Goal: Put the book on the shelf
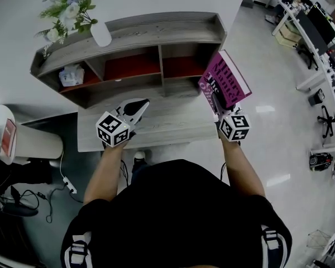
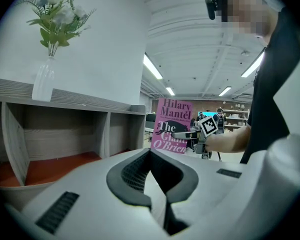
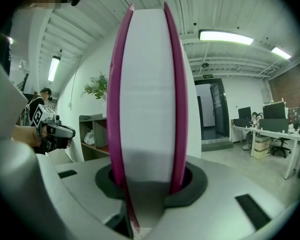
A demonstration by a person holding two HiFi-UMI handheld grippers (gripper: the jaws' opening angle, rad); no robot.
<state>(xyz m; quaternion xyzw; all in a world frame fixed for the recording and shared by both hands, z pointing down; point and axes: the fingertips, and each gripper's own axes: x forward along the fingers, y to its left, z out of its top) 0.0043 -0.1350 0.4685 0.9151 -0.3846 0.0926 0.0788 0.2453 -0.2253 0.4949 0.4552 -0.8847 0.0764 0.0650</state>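
The right gripper clamps the pink book at centre right, near the right end of the shelf, with bare floor beyond. The left gripper, jaws together and empty, hovers mid-frame over the desk.

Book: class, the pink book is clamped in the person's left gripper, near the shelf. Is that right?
Wrong gripper: the pink book is clamped in the person's right gripper, near the shelf, as the right gripper view shows.
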